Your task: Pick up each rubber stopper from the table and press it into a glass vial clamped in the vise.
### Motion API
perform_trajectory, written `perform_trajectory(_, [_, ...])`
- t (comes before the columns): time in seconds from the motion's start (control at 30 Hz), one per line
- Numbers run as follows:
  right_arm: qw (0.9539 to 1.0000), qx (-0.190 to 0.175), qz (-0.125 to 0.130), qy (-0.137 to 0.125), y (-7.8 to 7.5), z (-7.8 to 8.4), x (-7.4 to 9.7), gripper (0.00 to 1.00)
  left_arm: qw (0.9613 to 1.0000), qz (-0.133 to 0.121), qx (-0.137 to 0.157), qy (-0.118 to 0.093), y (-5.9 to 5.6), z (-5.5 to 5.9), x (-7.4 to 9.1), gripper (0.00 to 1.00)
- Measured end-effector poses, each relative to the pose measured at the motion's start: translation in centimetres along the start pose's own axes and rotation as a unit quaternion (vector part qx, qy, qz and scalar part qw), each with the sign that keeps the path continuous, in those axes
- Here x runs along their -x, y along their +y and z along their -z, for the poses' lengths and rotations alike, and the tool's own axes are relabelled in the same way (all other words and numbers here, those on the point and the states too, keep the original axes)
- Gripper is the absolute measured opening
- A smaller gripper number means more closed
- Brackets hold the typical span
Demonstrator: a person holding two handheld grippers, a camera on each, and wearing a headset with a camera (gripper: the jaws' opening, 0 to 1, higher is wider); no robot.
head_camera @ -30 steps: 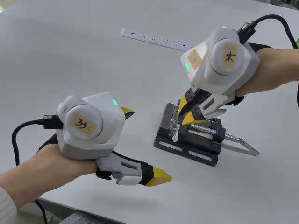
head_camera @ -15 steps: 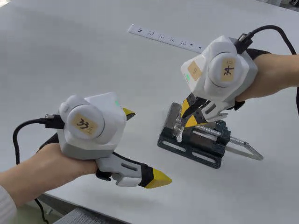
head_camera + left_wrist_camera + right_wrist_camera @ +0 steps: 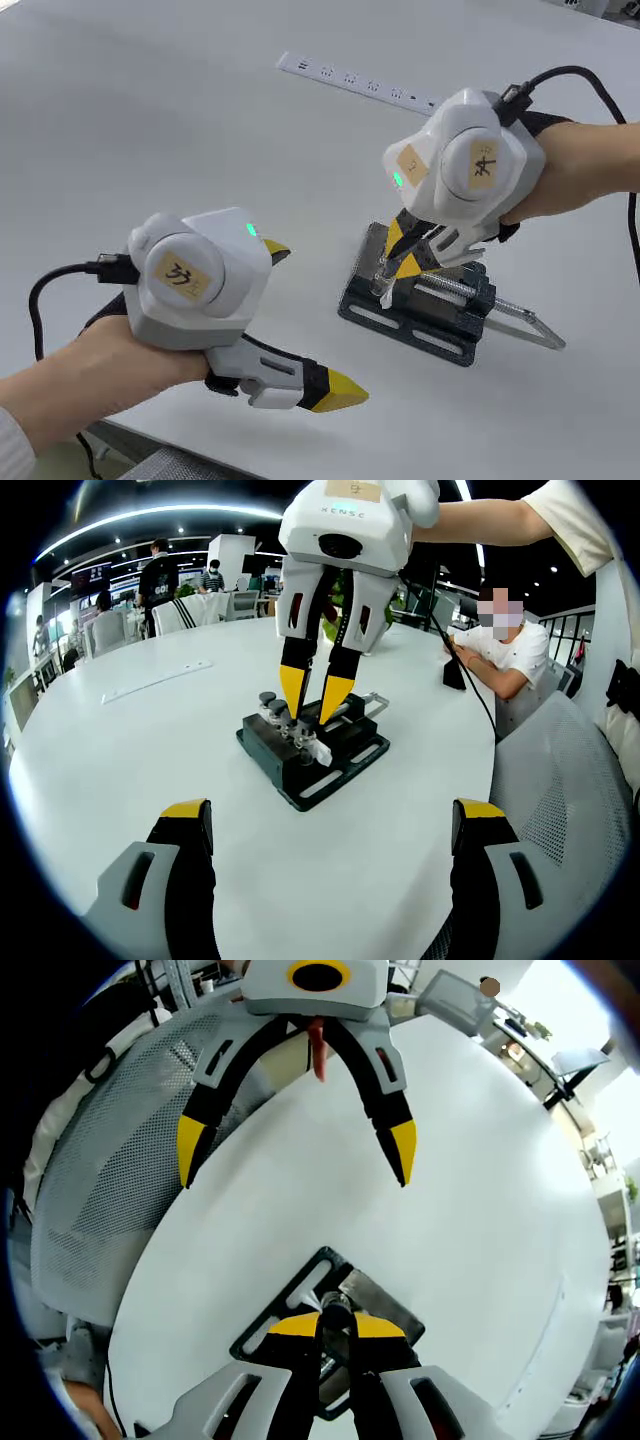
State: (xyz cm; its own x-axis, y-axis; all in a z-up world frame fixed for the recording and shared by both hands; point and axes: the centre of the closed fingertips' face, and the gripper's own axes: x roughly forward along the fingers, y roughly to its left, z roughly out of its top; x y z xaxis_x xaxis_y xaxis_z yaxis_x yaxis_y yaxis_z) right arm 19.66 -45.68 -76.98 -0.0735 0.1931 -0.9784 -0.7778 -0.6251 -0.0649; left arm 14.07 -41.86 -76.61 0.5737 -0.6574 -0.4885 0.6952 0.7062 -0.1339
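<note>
a white round tabletop [image 3: 150, 120] spans the head view. a long white power strip [image 3: 355, 82] lies flat on it in the upper middle of the frame; in the left gripper view it shows at middle left [image 3: 157, 681]. a grey mesh chair [image 3: 560, 780] stands at the tabletop's edge on the right of that view. a seated person [image 3: 510, 655] in a white shirt leans on the far edge at upper right, and standing people [image 3: 160, 580] are in the background at upper left.
</note>
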Motion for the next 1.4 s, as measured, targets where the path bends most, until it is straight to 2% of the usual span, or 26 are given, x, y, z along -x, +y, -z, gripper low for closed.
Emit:
perform_trajectory(0.27, [1.0,0.003,-0.006,0.0,-0.04,-0.09,-0.11,0.05,1.0,0.001,0.004,0.001,0.04,0.14,-0.1,0.99])
perform_trajectory(0.37, [0.9999,0.012,-0.01,0.007,-0.05,-0.14,-0.21,0.05,1.0,0.004,0.006,0.002,-0.03,0.18,-0.1,0.95])
perform_trajectory(0.43, [0.9998,0.014,-0.012,0.01,-0.09,-0.19,-0.34,0.05,1.0,0.003,0.006,0.001,0.0,0.13,-0.12,0.96])
perform_trajectory(0.47, [0.9994,0.025,-0.014,0.021,-0.15,0.09,-0.46,0.05,1.0,0.001,0.004,0.0,0.04,0.08,-0.14,0.97])
perform_trajectory(0.6, [0.9991,0.025,-0.02,0.026,-0.11,-0.15,-0.31,0.05,1.0,-0.001,0.005,0.003,0.24,0.18,-0.14,0.97])
perform_trajectory(1.0, [0.9978,-0.026,-0.038,0.047,-0.34,-0.33,-0.39,0.04,1.0,0.0,0.007,0.002,0.54,0.21,-0.17,0.96])
perform_trajectory(1.4, [0.9923,-0.09,-0.046,0.072,-0.36,-0.39,-0.5,0.03,1.0,0.0,0.007,0.002,0.79,0.34,-0.29,0.96])
